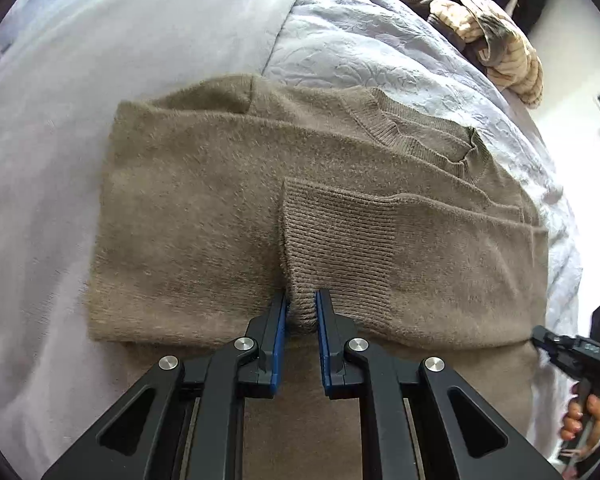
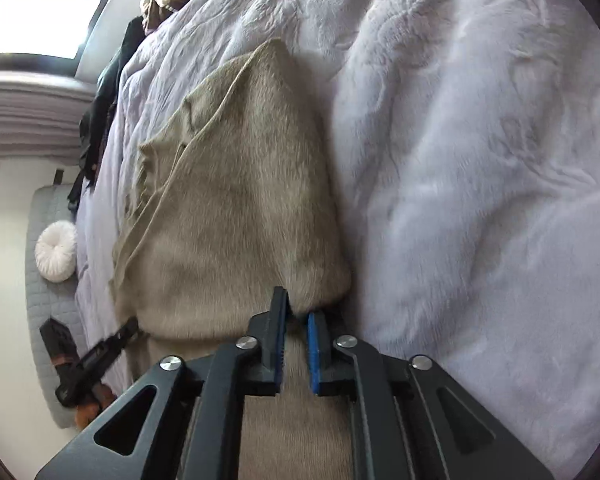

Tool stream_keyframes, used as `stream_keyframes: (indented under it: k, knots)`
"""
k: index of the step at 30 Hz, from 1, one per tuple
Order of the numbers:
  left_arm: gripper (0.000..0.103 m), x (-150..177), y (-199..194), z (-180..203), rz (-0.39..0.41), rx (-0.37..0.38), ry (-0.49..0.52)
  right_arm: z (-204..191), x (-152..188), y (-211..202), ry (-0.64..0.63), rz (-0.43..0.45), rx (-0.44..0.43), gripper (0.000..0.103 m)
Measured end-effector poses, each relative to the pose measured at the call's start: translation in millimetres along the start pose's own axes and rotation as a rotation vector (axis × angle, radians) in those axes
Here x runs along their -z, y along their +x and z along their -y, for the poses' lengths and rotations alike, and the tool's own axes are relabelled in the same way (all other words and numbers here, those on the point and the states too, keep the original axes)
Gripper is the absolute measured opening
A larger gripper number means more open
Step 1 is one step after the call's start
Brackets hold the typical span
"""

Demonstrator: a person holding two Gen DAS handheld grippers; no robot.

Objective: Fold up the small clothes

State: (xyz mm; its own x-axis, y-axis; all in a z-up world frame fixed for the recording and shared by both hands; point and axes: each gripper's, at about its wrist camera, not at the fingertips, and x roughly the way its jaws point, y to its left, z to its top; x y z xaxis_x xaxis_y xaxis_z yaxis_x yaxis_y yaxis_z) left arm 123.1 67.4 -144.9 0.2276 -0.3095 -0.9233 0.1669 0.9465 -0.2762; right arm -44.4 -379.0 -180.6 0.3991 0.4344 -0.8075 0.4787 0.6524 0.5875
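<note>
A taupe knit sweater lies partly folded on the bed, its sleeve laid across the body. In the left wrist view my left gripper is shut on the ribbed cuff of that sleeve, near the sweater's front fold. The right wrist view shows the same sweater running away from the camera. My right gripper is shut on its near corner, with knit bunched between the blue pads. The right gripper also shows at the right edge of the left wrist view, held by a hand. The left gripper appears at the sweater's lower left edge.
A pale lilac blanket and an embossed quilt cover the bed. A pile of other clothes lies at the far right. A fluffy white blanket lies beside the sweater. Off the bed are a grey mat and a round white cushion.
</note>
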Motion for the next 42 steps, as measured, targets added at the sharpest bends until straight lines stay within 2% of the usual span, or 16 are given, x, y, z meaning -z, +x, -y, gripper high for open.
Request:
stream_keyframes:
  k: [4,8,11,13,15,16,17,19,22,24,26,29,33,36,39,42]
  knots:
    - [0.016,1.0,-28.2,5.2,0.037,-0.046,0.054,-2.8,8.6,-26.4,-0.063,0.045,0.076,0.015]
    - [0.016,-4.8,-51.0,10.3,0.087,-0.037,0.090,-11.7,-2.5,-47.3,-0.087,0.112,0.072,0.015]
    - [0.016,-11.8,-42.1,13.0,0.071,-0.062,0.097,-26.4,-12.2,-42.2,-0.136,0.114,0.101,0.015]
    - [0.016,-12.1,-27.9,10.4,0.042,-0.067,0.077,-30.0,-18.0,-32.6,-0.153,0.108,0.175,0.016]
    - [0.016,-8.6,-15.9,6.1,0.009,-0.075,0.052,-24.3,-21.3,-24.9,-0.128,0.101,0.223,0.043]
    - [0.016,-6.4,-10.9,4.1,-0.004,-0.079,0.041,-18.0,-23.0,-20.5,-0.108,0.096,0.220,0.067]
    - [0.016,-4.3,-7.4,2.1,-0.012,-0.085,0.032,-12.6,-24.0,-17.6,-0.090,0.088,0.193,0.070]
    - [0.016,-1.7,-6.0,1.2,-0.007,-0.085,0.030,-2.5,-27.5,-9.1,-0.046,0.058,0.108,0.067]
    - [0.016,-1.9,-7.9,3.0,-0.006,-0.093,0.033,-1.5,-29.2,-0.2,-0.016,0.019,0.043,0.015]
    - [0.016,-1.3,-10.5,5.7,0.002,-0.102,0.046,-15.5,-26.3,-7.8,-0.097,0.039,0.072,0.014]
    - [0.016,-0.3,-8.0,8.3,0.002,-0.119,0.063,-28.8,-24.4,-14.2,-0.193,0.067,0.170,0.014]
    - [0.016,2.5,3.5,8.2,-0.005,-0.140,0.069,-18.4,-26.9,-2.3,-0.224,0.025,0.258,0.013]
    - [0.016,3.2,1.7,9.3,-0.003,-0.153,0.078,-8.6,-26.2,0.2,-0.164,0.027,0.233,0.015]
    - [0.016,4.2,-8.8,7.6,0.000,-0.188,0.081,-10.8,-18.6,-13.1,-0.144,0.032,0.246,0.021]
    - [0.016,5.8,-29.8,2.9,0.024,-0.166,0.061,-17.6,-7.9,-33.0,-0.157,0.076,0.285,0.021]
    - [0.016,6.7,-40.8,8.4,0.052,-0.137,0.080,-31.5,-1.5,-46.8,-0.198,0.113,0.244,0.021]
